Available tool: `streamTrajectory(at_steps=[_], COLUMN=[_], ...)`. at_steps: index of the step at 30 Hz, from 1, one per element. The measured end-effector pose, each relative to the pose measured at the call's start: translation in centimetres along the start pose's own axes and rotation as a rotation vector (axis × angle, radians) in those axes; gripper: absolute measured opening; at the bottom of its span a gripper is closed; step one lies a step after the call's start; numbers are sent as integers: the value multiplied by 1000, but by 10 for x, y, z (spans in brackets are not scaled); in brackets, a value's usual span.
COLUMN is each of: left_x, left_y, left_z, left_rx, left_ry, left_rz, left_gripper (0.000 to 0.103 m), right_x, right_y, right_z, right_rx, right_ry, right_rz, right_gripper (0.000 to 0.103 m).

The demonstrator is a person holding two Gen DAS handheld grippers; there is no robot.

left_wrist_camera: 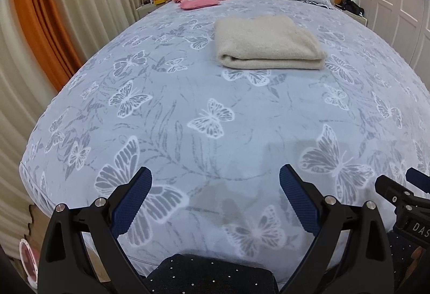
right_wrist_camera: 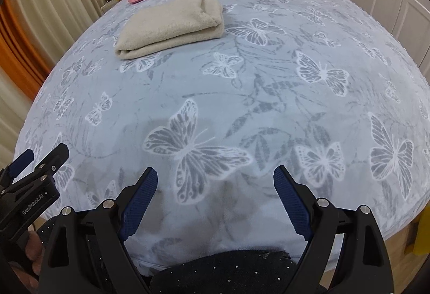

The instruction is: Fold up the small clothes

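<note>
Dark speckled garment (left_wrist_camera: pixel 209 275) lies just beneath both spread, empty hand-held grippers, left (left_wrist_camera: pixel 215 200) and right (right_wrist_camera: pixel 215 200): pinch its near corners evenly before lifting onto the bed (left_wrist_camera: pixel 188 95)

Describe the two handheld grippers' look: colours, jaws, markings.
Both the left gripper and the right gripper have matte black angular frames, silver round pivot bolts and blue textured pads lining the jaws. White lettering "GenRobot.AI" runs along the side of the left one's body.
</note>
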State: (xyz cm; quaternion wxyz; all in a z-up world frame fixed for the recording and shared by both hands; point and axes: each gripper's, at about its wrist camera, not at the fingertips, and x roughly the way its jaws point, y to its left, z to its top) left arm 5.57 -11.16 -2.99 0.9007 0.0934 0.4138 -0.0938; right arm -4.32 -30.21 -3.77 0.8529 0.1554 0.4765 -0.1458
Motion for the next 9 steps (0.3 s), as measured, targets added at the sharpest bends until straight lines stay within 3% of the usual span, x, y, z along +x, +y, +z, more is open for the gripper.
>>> streamTrajectory(at_steps=[9], left_x=[7], left_y=[2], left_z=[-2], left_rx=[-11], left_ry=[42], left_rz=[-41], left_gripper=[92], right_x=[-2], right_y=[5], right_z=[-1], right_rx=[-25], right_ry=[-17], right_rz=[-34], right_gripper=[86])
